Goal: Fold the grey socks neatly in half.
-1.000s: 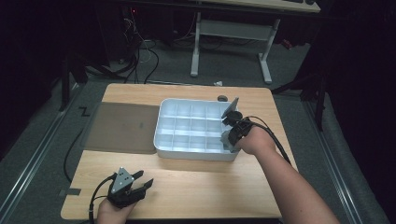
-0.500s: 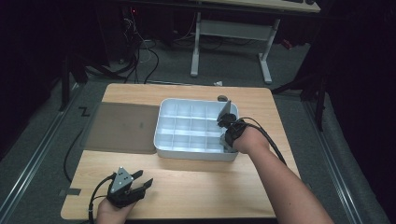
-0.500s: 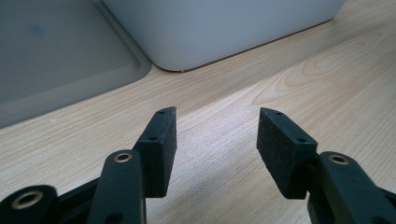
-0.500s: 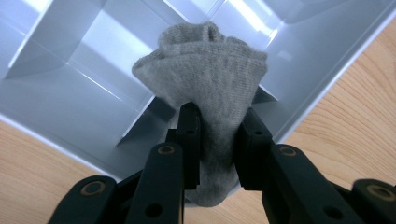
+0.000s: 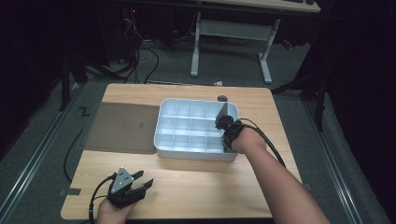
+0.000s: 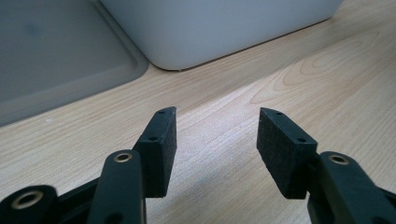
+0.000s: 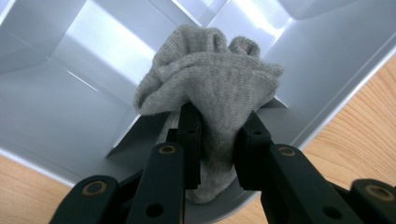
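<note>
The right gripper (image 7: 218, 140) has its jaws clenched on a grey sock (image 7: 210, 84), which bunches into soft knitted folds just above the pads and hangs a little below them. Beyond the jaws lies the white tray (image 7: 60, 116), smooth hard plastic; its thin dividers (image 7: 112, 35) rise close on either side of the sock, leaving little room to swing sideways, and the tray's outer rim runs just below and to the right of the jaws, with bare wood past it. From above, this gripper (image 5: 223, 125) sits at the tray's (image 5: 194, 154) right-hand compartments, the forearm crossing the near wall.

The left gripper (image 6: 215, 140) has its jaws released, with nothing between the flat black pads; grained wooden tabletop (image 6: 289, 79) lies open under and ahead of them. Further ahead stands the tray's rounded white corner (image 6: 210, 32), and to the left of the jaws a flat grey mat (image 6: 56, 56) with a raised lip, both well apart from the pads.
</note>
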{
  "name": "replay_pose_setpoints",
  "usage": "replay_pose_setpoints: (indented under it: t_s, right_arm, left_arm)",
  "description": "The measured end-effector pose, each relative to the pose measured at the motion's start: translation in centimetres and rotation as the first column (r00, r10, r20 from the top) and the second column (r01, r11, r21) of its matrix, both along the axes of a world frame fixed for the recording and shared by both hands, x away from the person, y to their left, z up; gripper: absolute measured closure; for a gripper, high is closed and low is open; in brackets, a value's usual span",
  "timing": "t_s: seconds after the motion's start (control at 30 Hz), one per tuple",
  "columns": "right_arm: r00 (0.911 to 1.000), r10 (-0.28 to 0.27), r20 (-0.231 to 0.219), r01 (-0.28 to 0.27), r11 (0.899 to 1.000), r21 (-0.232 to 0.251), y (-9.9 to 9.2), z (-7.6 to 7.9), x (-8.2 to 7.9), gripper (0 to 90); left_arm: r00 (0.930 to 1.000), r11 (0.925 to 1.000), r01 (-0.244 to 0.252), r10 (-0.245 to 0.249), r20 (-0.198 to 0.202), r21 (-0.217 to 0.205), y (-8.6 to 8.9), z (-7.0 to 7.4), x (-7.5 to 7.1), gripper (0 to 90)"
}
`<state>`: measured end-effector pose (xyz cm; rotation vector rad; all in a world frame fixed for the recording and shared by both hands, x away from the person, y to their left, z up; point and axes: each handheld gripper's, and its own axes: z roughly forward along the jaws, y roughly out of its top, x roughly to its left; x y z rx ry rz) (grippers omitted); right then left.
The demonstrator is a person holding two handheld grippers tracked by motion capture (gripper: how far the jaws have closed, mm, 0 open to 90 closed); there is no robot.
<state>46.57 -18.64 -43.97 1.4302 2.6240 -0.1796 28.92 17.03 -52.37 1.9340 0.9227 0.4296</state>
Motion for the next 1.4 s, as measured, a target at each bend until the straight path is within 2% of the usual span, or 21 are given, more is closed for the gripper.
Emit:
replay_pose_setpoints:
  t_s: [0.27, 0.33, 0.4, 0.57, 0.6, 0.7, 0.73, 0.83, 1.07, 1.17, 1.2, 1.27, 1.3, 1.4]
  right_arm:
    - [0.9999, 0.014, -0.006, -0.014, 1.000, 0.004, -0.2, -0.4, 0.2, 75.9]
    - [0.9998, -0.019, -0.011, 0.019, 1.000, 0.007, 0.0, -0.6, 0.0, 75.9]
    - [0.9998, 0.015, -0.013, -0.014, 1.000, 0.007, -0.2, -0.7, 0.2, 75.9]
    - [0.9998, 0.007, -0.017, -0.007, 1.000, 0.009, -0.2, -1.0, 0.2, 75.8]
    - [0.9997, -0.011, -0.021, 0.011, 1.000, 0.008, -0.2, -1.1, 0.1, 75.8]
    - [0.9994, 0.011, -0.032, -0.010, 1.000, 0.012, -0.3, -1.6, 0.3, 75.7]
    - [0.9992, -0.005, -0.040, 0.006, 1.000, 0.016, -0.2, -1.8, 0.2, 75.7]
    - [0.9988, 0.001, -0.048, 0.000, 1.000, 0.012, -0.2, -2.4, 0.4, 75.6]
    - [0.9984, 0.006, -0.057, -0.004, 0.999, 0.034, -0.5, -2.0, 0.4, 71.7]
    - [0.9981, -0.024, -0.057, 0.026, 0.999, 0.035, -0.5, -1.8, 0.3, 69.7]
    - [0.9990, -0.004, -0.045, 0.006, 0.999, 0.045, -0.7, -1.3, 0.3, 68.3]
    - [0.9990, -0.005, -0.044, 0.008, 0.998, 0.055, -0.8, -1.0, 0.2, 66.2]
    - [0.9987, -0.028, -0.043, 0.030, 0.998, 0.055, -0.7, -0.8, 0.1, 65.4]
    - [0.9995, -0.003, -0.031, 0.005, 0.998, 0.062, -0.9, -0.4, 0.1, 63.8]
  left_arm:
    - [1.0000, 1.0000, -0.001, 0.001, 0.001, -0.003, 0.0, 0.0, 0.0, 48.6]
    - [1.0000, 1.0000, -0.002, 0.002, 0.001, -0.002, 0.1, 0.0, 0.0, 48.6]
    - [1.0000, 1.0000, -0.002, 0.002, 0.001, -0.002, 0.1, 0.0, 0.0, 48.6]
    - [1.0000, 1.0000, -0.001, 0.001, 0.000, -0.002, 0.0, -0.1, 0.0, 48.6]
    - [1.0000, 1.0000, 0.000, 0.000, -0.001, -0.001, 0.0, 0.0, 0.0, 48.6]
    - [1.0000, 1.0000, -0.001, 0.001, -0.002, -0.001, 0.1, -0.1, 0.0, 48.6]
    - [1.0000, 1.0000, -0.001, 0.001, -0.003, 0.000, 0.0, -0.1, 0.0, 48.6]
    - [1.0000, 1.0000, -0.002, 0.002, -0.003, 0.001, 0.1, -0.1, 0.0, 48.6]
    - [1.0000, 1.0000, 0.000, 0.000, -0.004, 0.004, 0.0, -0.2, 0.1, 48.6]
    - [1.0000, 1.0000, 0.000, 0.000, -0.004, 0.004, -0.1, -0.2, 0.1, 48.6]
    - [1.0000, 1.0000, 0.001, -0.001, -0.005, 0.004, -0.1, -0.1, 0.1, 48.6]
    - [1.0000, 1.0000, -0.001, 0.001, -0.003, 0.001, -0.1, -0.1, 0.0, 48.6]
    - [1.0000, 1.0000, -0.001, 0.001, -0.003, 0.001, -0.1, -0.1, 0.0, 48.6]
    - [1.0000, 1.0000, 0.000, 0.000, -0.003, 0.002, -0.1, -0.1, 0.0, 48.6]
